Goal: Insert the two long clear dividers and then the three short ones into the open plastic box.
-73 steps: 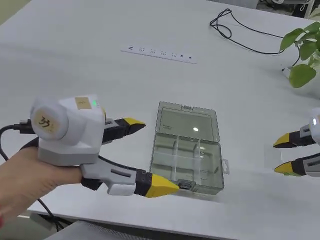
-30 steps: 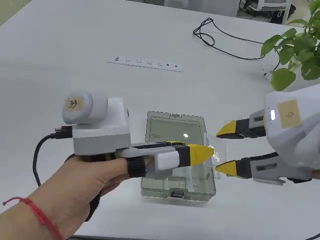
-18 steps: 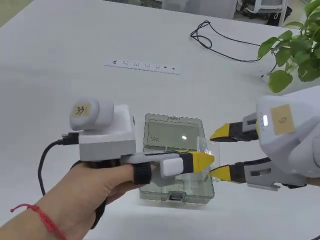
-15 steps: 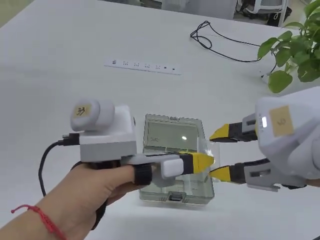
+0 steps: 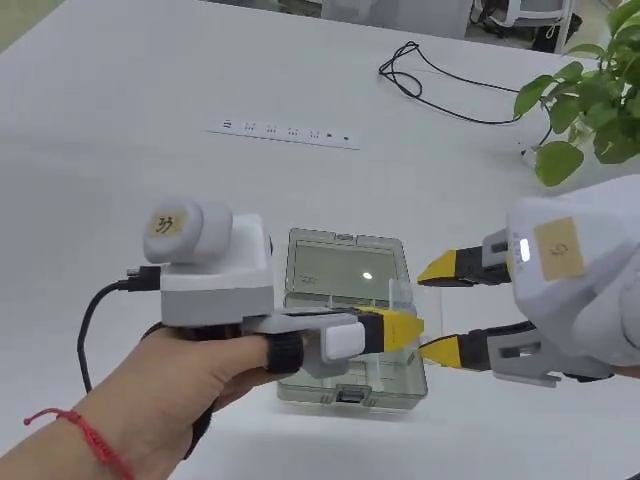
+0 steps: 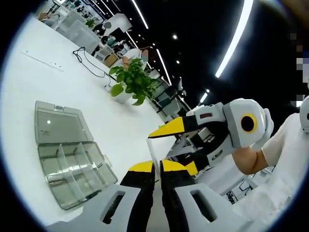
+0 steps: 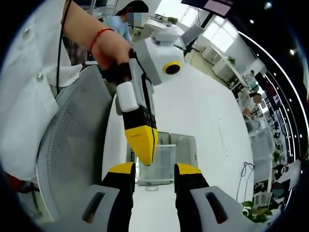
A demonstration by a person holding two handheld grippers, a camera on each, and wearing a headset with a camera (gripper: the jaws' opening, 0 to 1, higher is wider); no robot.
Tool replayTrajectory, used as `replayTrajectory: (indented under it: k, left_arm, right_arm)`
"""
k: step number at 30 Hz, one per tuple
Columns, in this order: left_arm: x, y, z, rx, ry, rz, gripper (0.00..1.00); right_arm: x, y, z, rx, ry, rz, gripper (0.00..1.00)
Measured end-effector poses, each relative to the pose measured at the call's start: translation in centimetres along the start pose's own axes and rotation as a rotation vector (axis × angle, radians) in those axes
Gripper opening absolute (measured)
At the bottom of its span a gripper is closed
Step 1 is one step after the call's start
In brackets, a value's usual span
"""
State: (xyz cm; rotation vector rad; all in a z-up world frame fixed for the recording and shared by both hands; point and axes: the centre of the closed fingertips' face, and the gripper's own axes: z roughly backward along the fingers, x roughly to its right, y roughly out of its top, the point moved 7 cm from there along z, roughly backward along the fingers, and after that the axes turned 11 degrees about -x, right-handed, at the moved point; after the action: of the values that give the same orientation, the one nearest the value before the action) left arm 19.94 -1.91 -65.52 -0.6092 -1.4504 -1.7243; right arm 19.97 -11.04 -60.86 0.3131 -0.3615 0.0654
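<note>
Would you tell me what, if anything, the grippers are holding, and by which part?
The left gripper pinches a clear divider by one edge; the right gripper is open and holds nothing.

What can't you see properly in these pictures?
Head view: the left gripper covers much of the box.
Right gripper view: the clear divider has faint edges, so long or short is unclear, and so is whether the right gripper pinches it.
Head view: the plant is cut off by the right edge.
Head view: the power strip markings are too small.
</note>
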Motion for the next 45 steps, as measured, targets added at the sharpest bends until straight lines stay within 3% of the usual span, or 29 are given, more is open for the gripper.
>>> replayTrajectory:
  k: [9,13,15,18,22,25,30,34,37,45]
  left_arm:
    - [-0.2,0.2,0.0,0.013,0.016,0.017,0.0]
    - [-0.4,0.0,0.0,-0.005,0.022,-0.012,0.0]
    - [-0.4,-0.1,0.1,-0.02,0.033,-0.054,0.0]
    - [-0.4,-0.2,0.2,-0.048,0.046,-0.13,0.0]
    - [-0.2,-0.2,0.6,-0.068,0.02,-0.251,0.0]
    - [0.4,-0.3,0.8,-0.09,-0.006,-0.349,0.0]
    - [1.4,-0.7,1.0,-0.112,-0.051,-0.492,0.0]
    - [1.5,-0.9,1.0,-0.128,-0.053,-0.54,0.0]
    - [1.8,-1.0,1.1,-0.121,-0.074,-0.58,0.0]
    - [2.0,-1.1,1.1,-0.115,-0.084,-0.604,0.0]
  right_arm:
    - [0.2,0.0,-0.1,-0.002,-0.015,0.016,0.33]
    - [0.7,0.2,0.3,0.017,-0.017,0.002,0.34]
    - [1.0,0.2,0.6,0.038,-0.008,-0.017,0.34]
    - [1.5,-0.1,1.1,0.099,0.058,-0.088,0.34]
    - [2.1,-0.9,1.6,0.172,0.161,-0.154,0.31]
    - [2.0,-1.3,1.9,0.206,0.267,-0.174,0.28]
    - [2.2,-1.6,2.1,0.262,0.393,-0.204,0.22]
    - [1.4,-1.2,2.0,0.273,0.465,-0.186,0.17]
    - [1.1,-0.9,1.9,0.284,0.492,-0.182,0.16]
    - [0.3,-0.3,1.6,0.299,0.543,-0.172,0.09]
